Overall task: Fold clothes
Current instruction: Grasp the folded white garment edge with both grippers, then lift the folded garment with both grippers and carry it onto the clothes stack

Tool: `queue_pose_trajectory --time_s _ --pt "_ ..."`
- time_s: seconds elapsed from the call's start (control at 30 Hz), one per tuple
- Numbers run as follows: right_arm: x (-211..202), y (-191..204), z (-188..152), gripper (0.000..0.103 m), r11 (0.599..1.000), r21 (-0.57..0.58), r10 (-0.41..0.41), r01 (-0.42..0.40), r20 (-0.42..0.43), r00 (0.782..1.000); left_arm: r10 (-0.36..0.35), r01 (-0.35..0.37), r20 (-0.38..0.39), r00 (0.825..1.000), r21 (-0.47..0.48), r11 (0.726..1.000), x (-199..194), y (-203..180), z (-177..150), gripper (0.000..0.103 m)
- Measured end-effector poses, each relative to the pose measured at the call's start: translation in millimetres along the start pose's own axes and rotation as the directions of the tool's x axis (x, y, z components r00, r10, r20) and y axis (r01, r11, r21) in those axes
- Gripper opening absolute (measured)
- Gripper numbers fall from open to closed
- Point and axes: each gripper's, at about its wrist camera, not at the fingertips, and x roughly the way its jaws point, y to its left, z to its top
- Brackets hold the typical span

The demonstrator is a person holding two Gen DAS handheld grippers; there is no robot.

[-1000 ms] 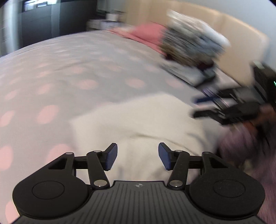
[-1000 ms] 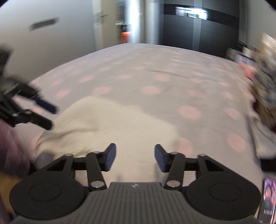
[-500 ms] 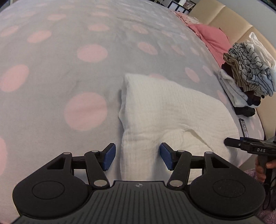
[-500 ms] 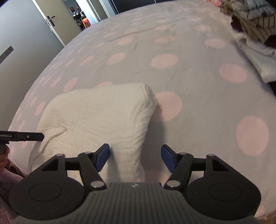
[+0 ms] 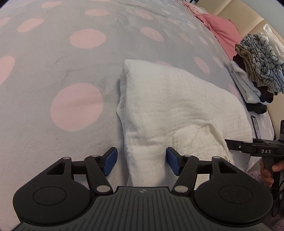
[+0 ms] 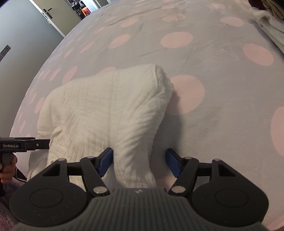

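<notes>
Two grippers are mine here, one in each hand, both tipped down over a folded white crinkled-cotton cloth that lies on a grey bedspread with large pink dots, close to the bed's near edge.

My left gripper straddles the cloth's near-left corner. Its jaws are opening: the right blue pad touches or nearly touches the fabric, the left pad stands clear of it over the bedspread, so a thick fold sits between them without being pinched.

My right gripper stands the same way over the cloth's near-right corner. Its fingers are spread wide; the left blue pad lies against the fabric, the right pad is apart from it, above the grey cover. The fold rises between them, loose.

From each camera I see the other gripper at the picture's edge, level with the cloth's near side, with a bare hand around its handle.

Beyond the cloth, toward the beige padded headboard, a heap of mixed clothes in stripes, dark and pale pieces sits on the bed, well apart from the white cloth. A pink pillow lies further up. On the other side, a grey door with a dark handle shows past the bed.
</notes>
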Motion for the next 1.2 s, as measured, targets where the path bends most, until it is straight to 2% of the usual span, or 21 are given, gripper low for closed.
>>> queue_pose_trajectory --time_s 0.1,0.17,0.2,0.3,0.4,0.57,0.73,0.9,1.2 --pt "5 7 3 0.067 1.000 -0.012 -0.001 0.001 -0.011 1.000 0.018 -0.017 -0.004 1.000 0.023 1.000 3 -6 2 0.060" --pt "7 13 4 0.052 0.999 -0.033 0.005 -0.006 -0.015 1.000 0.028 -0.027 -0.006 1.000 0.034 0.999 5 -10 4 0.060" --pt "8 15 5 0.048 0.999 -0.038 0.013 -0.013 -0.018 1.000 0.029 -0.029 -0.007 1.000 0.039 0.999 6 -11 5 0.060" --pt "11 17 6 0.044 0.999 -0.037 0.022 -0.023 -0.025 0.999 0.026 -0.026 -0.005 1.000 0.061 0.998 6 -13 5 0.055" --pt "11 13 7 0.040 0.999 -0.005 0.041 -0.042 -0.024 0.999 0.019 -0.018 -0.004 1.000 0.072 0.997 7 -16 5 0.048" --pt "7 18 8 0.029 0.998 0.001 0.070 -0.070 -0.002 0.998 -0.009 0.009 -0.001 1.000 0.093 0.996 4 -22 8 0.025" --pt "-7 26 11 0.026 0.995 -0.021 0.101 -0.100 0.051 0.994 -0.020 0.016 0.030 0.999 0.112 0.994 -2 -27 7 0.019" --pt "-21 26 12 0.025 0.992 -0.016 0.122 -0.121 0.096 0.988 -0.041 0.032 0.081 0.996 0.113 0.993 -16 -31 9 0.018" --pt "-57 30 19 0.024 0.988 -0.024 0.156 -0.154 0.202 0.967 -0.096 0.070 0.185 0.978 0.139 0.988 -43 -55 20 0.017"
